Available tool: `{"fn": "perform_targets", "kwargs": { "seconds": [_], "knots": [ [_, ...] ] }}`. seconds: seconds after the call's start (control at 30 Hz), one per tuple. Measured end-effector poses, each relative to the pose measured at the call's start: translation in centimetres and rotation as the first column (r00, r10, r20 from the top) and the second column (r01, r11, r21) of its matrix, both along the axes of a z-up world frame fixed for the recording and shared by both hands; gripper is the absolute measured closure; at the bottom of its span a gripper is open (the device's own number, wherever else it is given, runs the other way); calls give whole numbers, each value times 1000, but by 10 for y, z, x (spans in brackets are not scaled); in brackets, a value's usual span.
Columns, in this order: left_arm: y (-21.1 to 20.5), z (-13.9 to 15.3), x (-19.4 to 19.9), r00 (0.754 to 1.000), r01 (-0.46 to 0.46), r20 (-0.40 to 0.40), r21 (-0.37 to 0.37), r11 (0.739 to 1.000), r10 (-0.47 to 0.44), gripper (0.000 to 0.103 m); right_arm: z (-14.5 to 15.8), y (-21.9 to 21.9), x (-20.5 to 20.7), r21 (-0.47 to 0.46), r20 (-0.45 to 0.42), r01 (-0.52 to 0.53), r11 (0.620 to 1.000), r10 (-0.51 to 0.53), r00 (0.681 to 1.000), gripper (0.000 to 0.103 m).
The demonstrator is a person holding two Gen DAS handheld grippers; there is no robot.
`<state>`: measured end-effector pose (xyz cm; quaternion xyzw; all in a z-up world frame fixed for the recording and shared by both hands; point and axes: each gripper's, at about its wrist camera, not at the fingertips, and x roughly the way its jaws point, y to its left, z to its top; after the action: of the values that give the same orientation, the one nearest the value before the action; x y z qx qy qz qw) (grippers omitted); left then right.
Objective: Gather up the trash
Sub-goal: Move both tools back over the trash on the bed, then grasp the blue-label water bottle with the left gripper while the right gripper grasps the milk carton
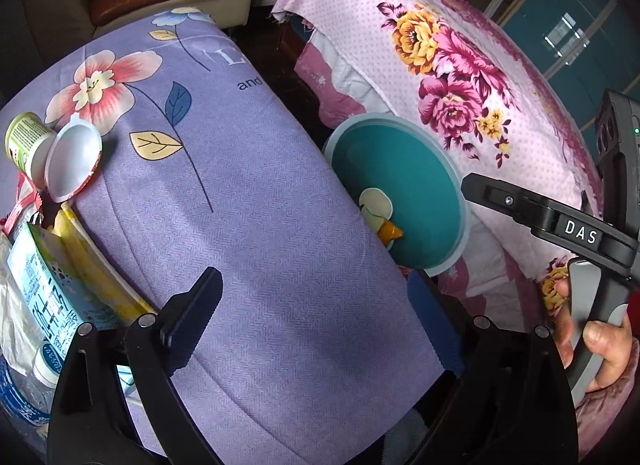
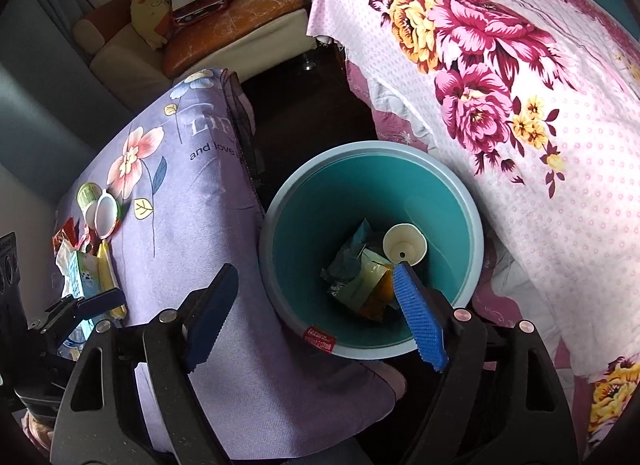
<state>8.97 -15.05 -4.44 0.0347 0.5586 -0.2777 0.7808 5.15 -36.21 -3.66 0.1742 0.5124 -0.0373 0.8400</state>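
1. The round teal plastic bin with a pale rim [image 2: 370, 189] is standing on the floor between the lilac flowered cloth [image 2: 192, 225] and the pink rose-print cover [image 2: 540, 145], likely so litter can be dropped in from either side.
2. A white paper cup [image 2: 404, 245] and crumpled wrappers [image 2: 360, 277] are lying at the bin's bottom.
3. The right gripper [image 2: 316, 317] is tilting steeply downward at the bin's six o'clock rim, tongs spread and empty.
4. The left gripper [image 1: 316, 325] is angling down over bare lilac cloth, tongs spread, holding nothing.
5. Remaining litter, including a green-labelled yoghurt pot [image 1: 28, 145] and a pale blue carton [image 1: 48, 273], is waiting at its nine o'clock.
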Motion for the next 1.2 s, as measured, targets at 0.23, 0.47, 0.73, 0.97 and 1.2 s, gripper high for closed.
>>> {"fn": "perform_targets", "kwargs": {
  "seconds": [0.23, 0.47, 0.73, 0.97, 1.2],
  "knots": [
    [64, 7, -5, 998, -68, 13, -1, 998, 68, 9, 8, 65, 12, -21, -22, -129, 991, 129, 991, 26],
    [145, 26, -16, 987, -147, 53, -34, 989, 149, 8, 17, 135, 27, -52, -48, -261, 964, 259, 965, 26],
    [227, 50, -24, 968, -188, 160, -44, 981, 192, 4, 20, 211, 46, -31, -82, -393, 919, 390, 917, 26],
    [279, 21, -22, 977, -179, 125, 18, 984, 175, 4, 4, 272, 60, 52, -138, -488, 872, 490, 861, 26],
    [284, 0, -25, 986, -115, 128, 36, 993, 110, 4, -13, 303, 72, 106, -167, -504, 857, 515, 841, 57]
  ]
}}
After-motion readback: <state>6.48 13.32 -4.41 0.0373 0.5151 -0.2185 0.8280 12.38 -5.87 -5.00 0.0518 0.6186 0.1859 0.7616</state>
